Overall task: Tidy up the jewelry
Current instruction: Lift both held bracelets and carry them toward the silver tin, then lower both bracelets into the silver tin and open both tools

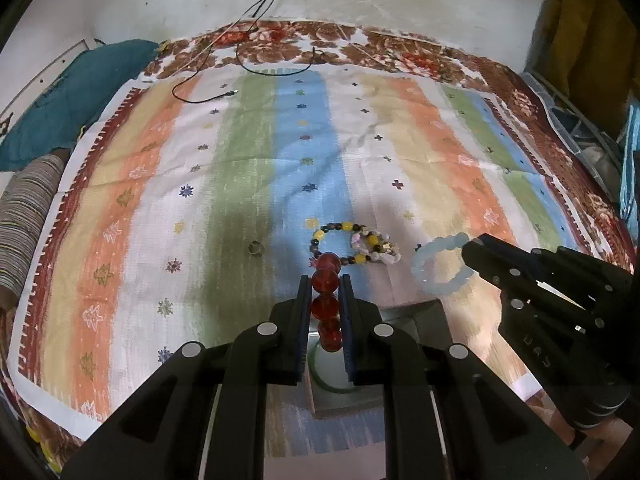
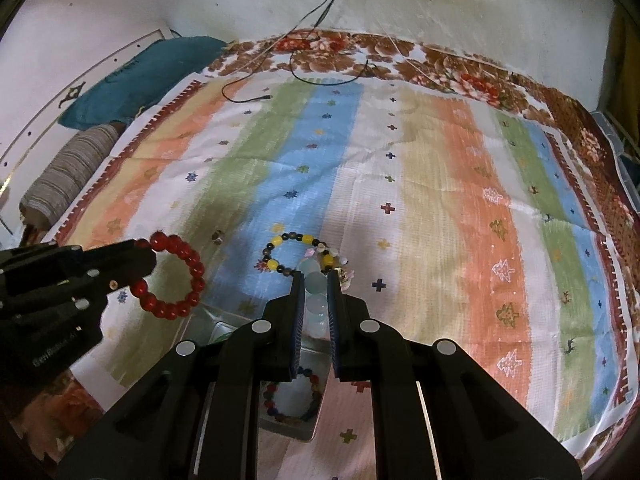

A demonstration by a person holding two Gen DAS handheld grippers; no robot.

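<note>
My left gripper is shut on a red bead bracelet, held above the cloth; the bracelet also shows in the right wrist view. My right gripper is shut on a pale blue bead bracelet, which shows as a ring in the left wrist view. A yellow and dark bead bracelet lies on the cloth ahead, touching a pale shell bracelet. A small ring lies to the left. A clear box below holds a multicoloured bracelet.
A striped cloth covers a floral bedspread. A teal pillow and a striped bolster lie at the left. A black cable trails from the wall. The clear box sits under both grippers.
</note>
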